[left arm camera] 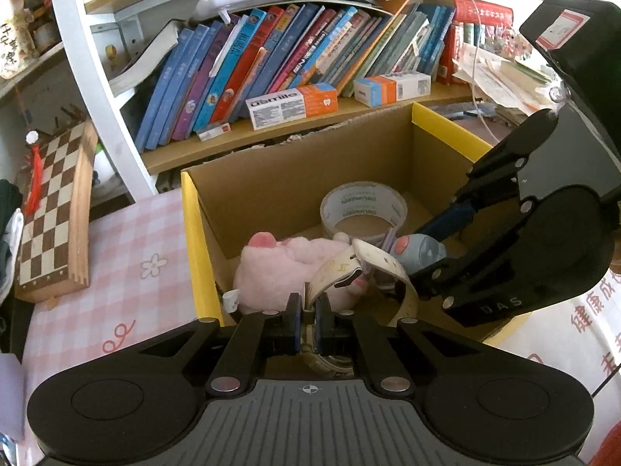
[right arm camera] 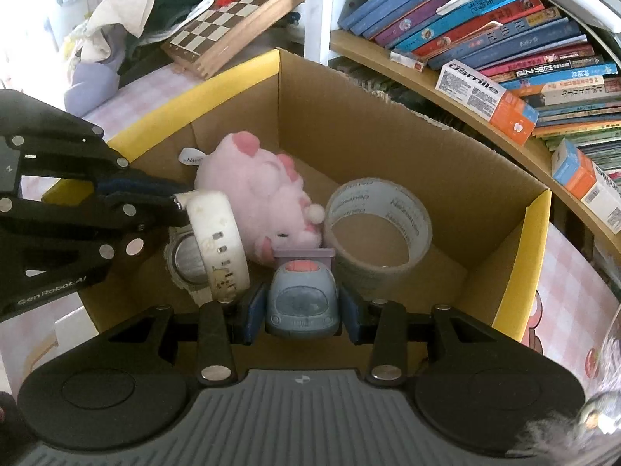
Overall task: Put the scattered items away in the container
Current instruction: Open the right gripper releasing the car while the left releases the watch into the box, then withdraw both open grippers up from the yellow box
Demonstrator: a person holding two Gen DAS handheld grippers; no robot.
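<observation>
Two items are already seen lying inside the open brown cardboard box with yellow-edged flaps [right arm camera: 388, 143]: a pink plush pig toy [right arm camera: 256, 194] and a wide roll of clear packing tape [right arm camera: 378, 225]. Two more are being carried over the box, so the task is judged to be nearly done, with only the releases left as far as can be seen. The left gripper [left arm camera: 306, 312] is clamped on the strap of a cream-white wristwatch [right arm camera: 217, 240], which is held above the box floor, just ahead of and partly below the fingers, close beside the plush pig. The right gripper [right arm camera: 300, 310] is closed on a small grey-blue toy car with a pink roof [right arm camera: 302, 299], gripped by its sides directly between the fingers, with the tape roll just beyond it and to its right. No other loose items are visible on the pink checked tablecloth [left arm camera: 116, 272] around the box.
</observation>
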